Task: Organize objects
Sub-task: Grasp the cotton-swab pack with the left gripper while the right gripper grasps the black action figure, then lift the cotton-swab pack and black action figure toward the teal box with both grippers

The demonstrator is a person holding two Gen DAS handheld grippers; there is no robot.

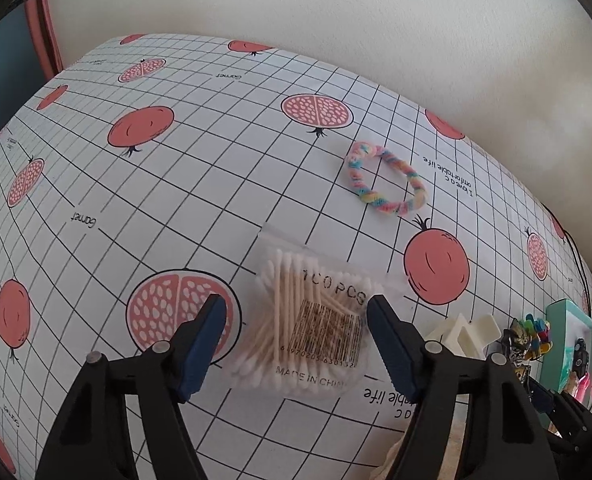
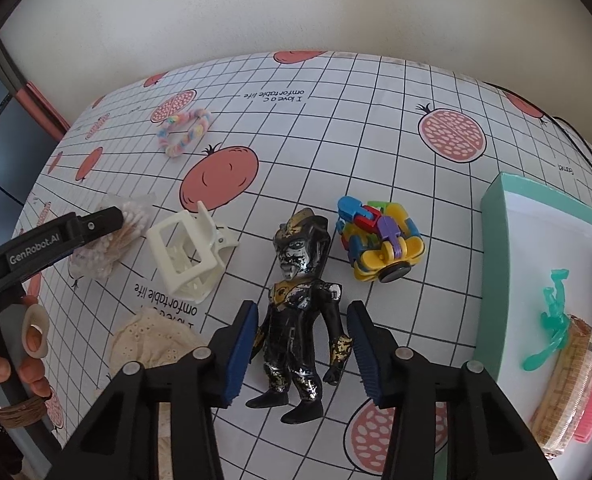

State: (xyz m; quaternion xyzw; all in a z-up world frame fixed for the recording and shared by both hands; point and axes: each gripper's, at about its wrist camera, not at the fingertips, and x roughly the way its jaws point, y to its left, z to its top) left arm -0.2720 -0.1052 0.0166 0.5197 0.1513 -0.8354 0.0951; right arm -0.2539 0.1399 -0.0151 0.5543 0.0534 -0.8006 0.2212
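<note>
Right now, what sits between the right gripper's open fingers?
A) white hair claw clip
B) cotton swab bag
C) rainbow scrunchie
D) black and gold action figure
D: in the right wrist view the right gripper is open around the black and gold action figure, which lies flat on the tablecloth; neither finger is seen touching it.

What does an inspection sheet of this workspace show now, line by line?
Surface: tablecloth with grid and pomegranate print.
Job's things: cotton swab bag; toy figure; hair clip; hair tie; block toy; teal box holding small items.
Clutter: lace cloth.
Grippers: left gripper open astride the bag; right gripper open astride the figure.
Cables: black cable at the far right edge.
Surroundings: pale wall.
</note>
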